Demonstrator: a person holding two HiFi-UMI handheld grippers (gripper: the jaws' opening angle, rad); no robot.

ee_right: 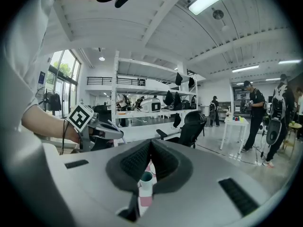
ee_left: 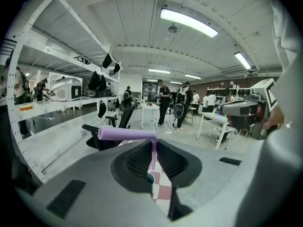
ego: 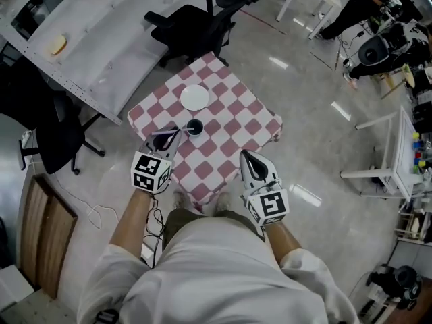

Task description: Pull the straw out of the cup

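A small dark cup (ego: 194,127) stands on the pink-and-white checked table (ego: 236,123), just in front of a white plate (ego: 194,97). My left gripper (ego: 172,137) hangs left of the cup, shut on a purple bent straw (ego: 166,132). In the left gripper view the straw (ee_left: 125,134) crosses above the jaws and its stem drops between them toward the cup (ee_left: 149,178); whether its lower end is inside the cup stays hidden. My right gripper (ego: 245,156) hovers over the table's near right part, shut and holding nothing. Its own view shows the cup (ee_right: 146,178) below its closed jaws.
Black office chairs (ego: 196,25) stand behind the table, next to a long white bench (ego: 88,46). A white frame table (ego: 388,154) is at the right and a wooden board (ego: 44,235) at the left. People stand far off in the room.
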